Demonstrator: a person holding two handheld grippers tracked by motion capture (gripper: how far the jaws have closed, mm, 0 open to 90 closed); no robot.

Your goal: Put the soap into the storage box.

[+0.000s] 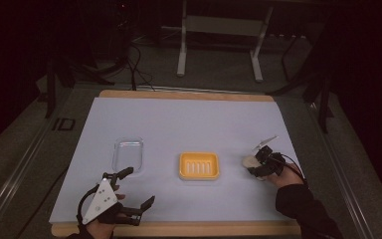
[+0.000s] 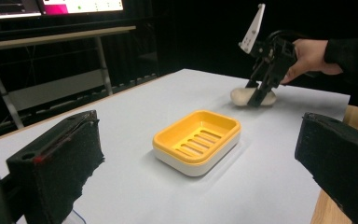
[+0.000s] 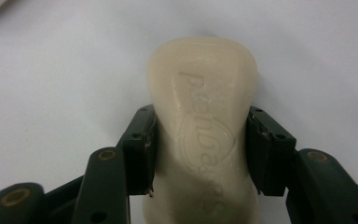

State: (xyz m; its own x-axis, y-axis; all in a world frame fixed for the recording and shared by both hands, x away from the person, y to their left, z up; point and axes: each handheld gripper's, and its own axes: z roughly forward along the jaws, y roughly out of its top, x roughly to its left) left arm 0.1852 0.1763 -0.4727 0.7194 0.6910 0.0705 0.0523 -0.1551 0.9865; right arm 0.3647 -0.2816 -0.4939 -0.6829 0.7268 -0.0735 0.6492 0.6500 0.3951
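Note:
A cream bar of soap (image 3: 203, 135) lies on the white sheet at the right of the table, seen also as the soap (image 1: 250, 161) and soap (image 2: 242, 95). My right gripper (image 3: 200, 151) is shut on the soap, one jaw pressed to each long side; the same right gripper (image 1: 258, 162) leans down over it. A yellow soap dish (image 1: 199, 165) with a slotted floor sits mid-table, empty; the dish (image 2: 196, 140) is ahead of my left gripper (image 1: 139, 186), which is open near the front left edge with nothing between its jaws.
A clear plastic lid (image 1: 128, 154) lies left of the dish. The white sheet (image 1: 189, 119) covers a wooden table. A metal stand (image 1: 219, 30) and cables are on the floor beyond the far edge.

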